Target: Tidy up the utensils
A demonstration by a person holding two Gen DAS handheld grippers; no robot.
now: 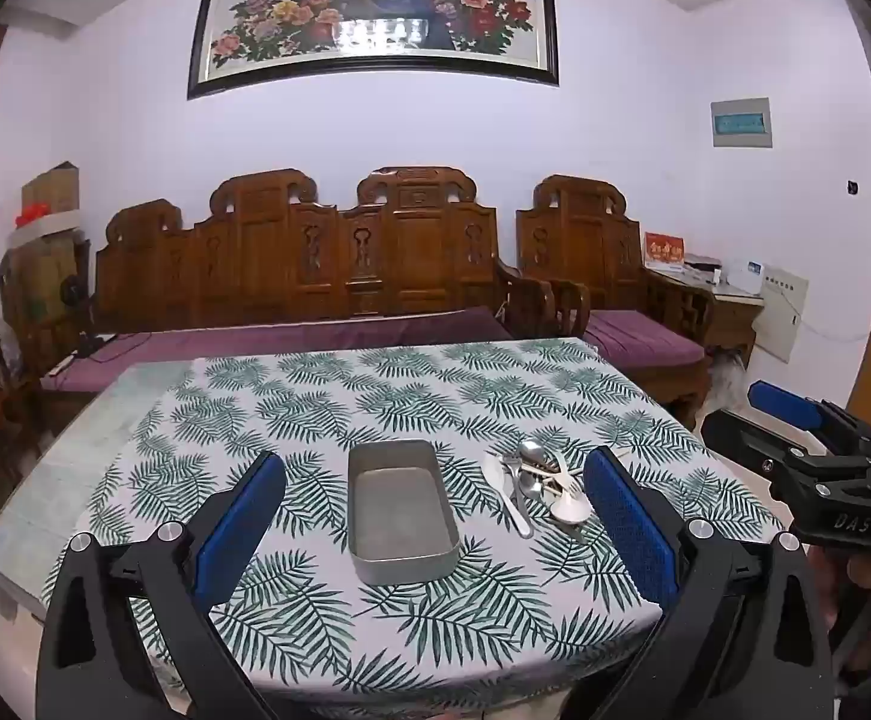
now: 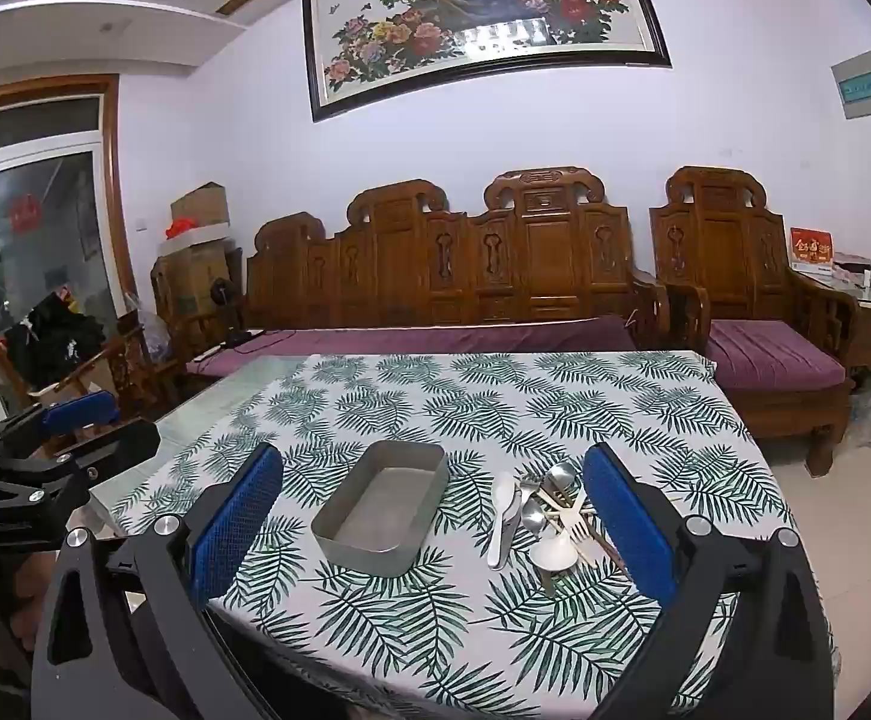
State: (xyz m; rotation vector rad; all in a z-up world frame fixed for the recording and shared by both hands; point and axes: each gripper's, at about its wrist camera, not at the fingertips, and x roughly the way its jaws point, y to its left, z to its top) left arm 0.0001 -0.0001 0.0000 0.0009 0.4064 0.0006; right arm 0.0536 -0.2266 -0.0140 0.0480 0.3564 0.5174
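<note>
carved wooden seats and a big flower painting (image 2: 483, 24) back the room, and in front of them a table wears a leaf-print cloth (image 1: 375, 396). on the cloth sits an empty metal tray (image 1: 399, 510), and just to its right lies a heap of utensils (image 2: 546, 516): spoons, a fork and some pale pieces crossed over one another. both tools hang short of the table with nothing in them, the left gripper (image 1: 435, 516) spread wide and the right gripper (image 2: 432, 516) spread just as wide.

the heap is the likely trouble. the pieces overlap (handles under bowls), so pinching one could drag or flip its neighbours, perhaps off the near edge. thin, flat metal may also slip from the pads, and pressing down to get under it might bunch the cloth and shift the tray.
</note>
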